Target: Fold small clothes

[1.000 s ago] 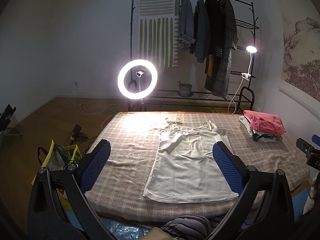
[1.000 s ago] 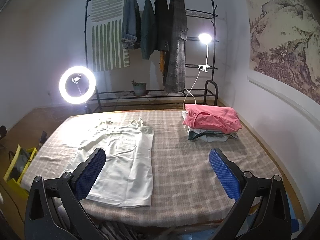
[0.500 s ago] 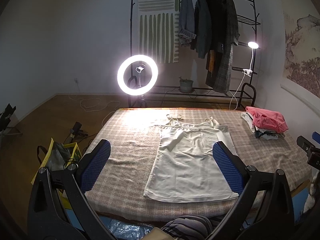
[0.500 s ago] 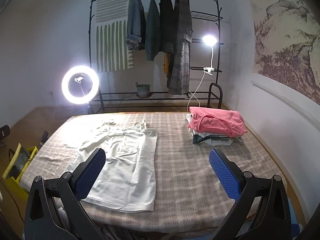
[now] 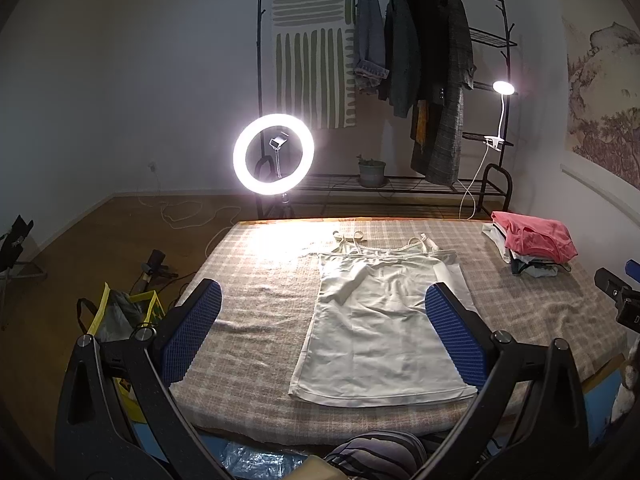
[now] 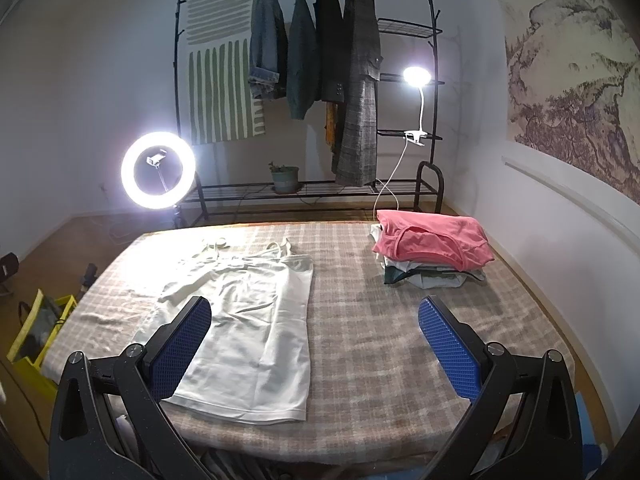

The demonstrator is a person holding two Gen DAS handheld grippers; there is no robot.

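**Both grippers up close: black frames, blue pads**

The left gripper (image 5: 322,336) has two chunky black plastic arms that fan out in a V from the bottom of the frame. Each arm has a triangular cutout low down and a round silver screw (image 5: 500,337) at the joint. The fingers end in long blue pads (image 5: 456,334) with a fine dotted grip texture, a bit like a basketball skin.

The right gripper (image 6: 316,348) has the same build: matte black arms, triangular slots, silver screws (image 6: 494,348), blue textured pads (image 6: 180,346). At the right edge of the left view, a black block with a blue bit and some white lettering pokes in, too cut off to read.
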